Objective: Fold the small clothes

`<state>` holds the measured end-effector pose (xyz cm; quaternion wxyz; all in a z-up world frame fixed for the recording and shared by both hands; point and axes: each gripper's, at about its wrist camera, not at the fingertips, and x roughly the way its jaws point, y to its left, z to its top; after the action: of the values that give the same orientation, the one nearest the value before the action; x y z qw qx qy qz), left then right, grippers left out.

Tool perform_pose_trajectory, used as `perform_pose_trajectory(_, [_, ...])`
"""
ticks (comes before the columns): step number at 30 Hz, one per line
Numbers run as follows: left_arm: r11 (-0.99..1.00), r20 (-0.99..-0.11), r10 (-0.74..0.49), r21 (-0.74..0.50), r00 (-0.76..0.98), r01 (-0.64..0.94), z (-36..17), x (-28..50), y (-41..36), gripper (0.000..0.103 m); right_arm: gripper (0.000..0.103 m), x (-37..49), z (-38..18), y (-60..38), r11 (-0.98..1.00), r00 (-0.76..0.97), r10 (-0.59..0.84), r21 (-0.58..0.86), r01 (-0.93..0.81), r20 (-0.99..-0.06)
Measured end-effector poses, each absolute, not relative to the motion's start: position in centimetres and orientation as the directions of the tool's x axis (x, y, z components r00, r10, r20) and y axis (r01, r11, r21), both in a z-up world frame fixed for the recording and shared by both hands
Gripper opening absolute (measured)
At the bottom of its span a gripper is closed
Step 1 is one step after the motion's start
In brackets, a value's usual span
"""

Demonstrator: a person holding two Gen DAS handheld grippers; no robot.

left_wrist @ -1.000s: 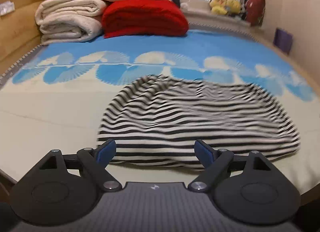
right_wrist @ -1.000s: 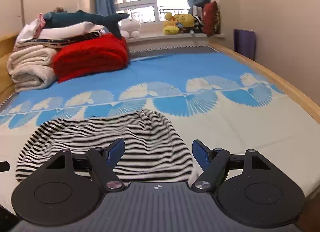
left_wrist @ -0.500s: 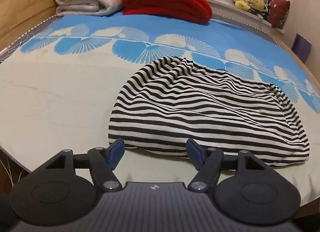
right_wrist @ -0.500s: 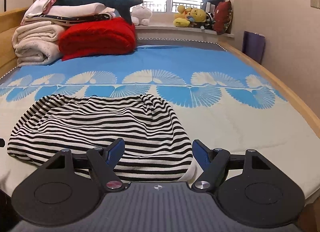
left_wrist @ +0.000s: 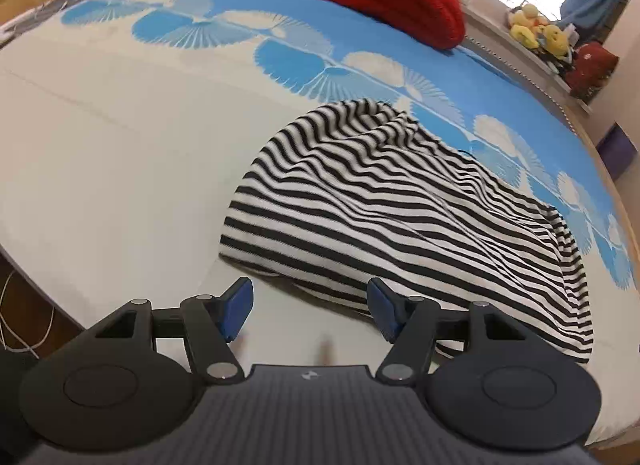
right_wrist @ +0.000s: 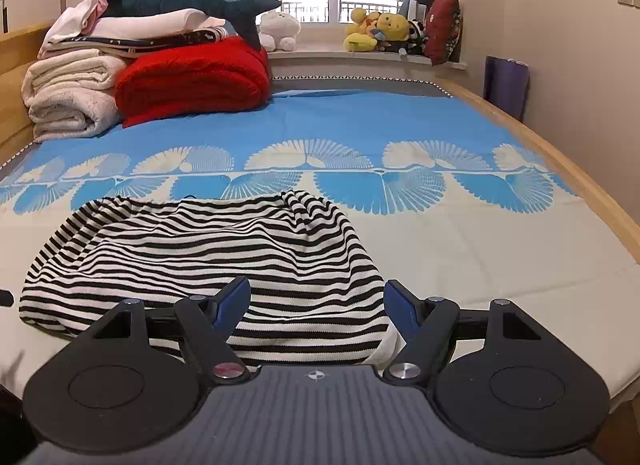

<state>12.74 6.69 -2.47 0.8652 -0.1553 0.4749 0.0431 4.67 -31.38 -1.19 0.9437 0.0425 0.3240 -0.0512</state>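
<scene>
A black-and-white striped garment [left_wrist: 400, 217] lies crumpled on the bed, near its front edge. It also shows in the right wrist view [right_wrist: 200, 253]. My left gripper [left_wrist: 310, 305] is open and empty, just in front of the garment's near left hem. My right gripper [right_wrist: 316, 303] is open and empty, its blue fingertips [right_wrist: 232, 301] hovering over the garment's near right corner. A white inner layer peeks out at that corner.
The bed sheet [right_wrist: 360, 121] is cream in front and blue with white fans behind. A folded red blanket [right_wrist: 192, 77], white towels [right_wrist: 68, 93] and a plush shark [right_wrist: 192, 5] are stacked at the back left. Soft toys [right_wrist: 380, 31] sit on the windowsill. A wooden bed edge [right_wrist: 560, 157] runs along the right.
My left gripper has moved left and tilted down toward the garment's left hem. My right gripper has come lower and closer to the garment's right corner. The garment lies as before.
</scene>
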Motion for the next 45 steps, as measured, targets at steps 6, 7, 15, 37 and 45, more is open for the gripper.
perform_pose_trajectory(6, [0.935, -0.845, -0.074, -0.244, 0.530, -0.257, -3.1, 14.1, 6.8, 0.069, 0.073, 5.1, 0.1, -33.1, 0.988, 0.805, -0.059, 0.083, 0.133, -0.590])
perform_pose_trajectory(7, [0.925, -0.848, -0.078, -0.258, 0.524, -0.279, -3.4, 14.6, 7.0, 0.069, 0.073, 5.4, 0.6, -33.7, 0.989, 0.810, -0.070, 0.067, 0.134, -0.583])
perform_pose_trajectory(15, [0.755, -0.888, -0.158, -0.390, 0.432, -0.527, -7.4, 18.3, 10.2, 0.084, 0.074, 7.8, 2.5, -39.6, 0.976, 0.830, -0.195, -0.018, 0.218, -0.523])
perform_pose_trajectory(37, [0.649, -0.889, -0.153, -0.420, 0.432, -0.634, -9.5, 21.9, 11.7, 0.023, 0.074, 8.1, 1.0, -42.7, 0.921, 0.768, -0.268, 0.078, 0.381, -0.581])
perform_pose_trajectory(45, [0.745, -0.878, -0.102, -0.379, 0.467, -0.550, -8.0, 21.5, 10.2, 0.021, 0.074, 7.8, 1.0, -42.4, 0.922, 0.767, -0.274, 0.068, 0.381, -0.580])
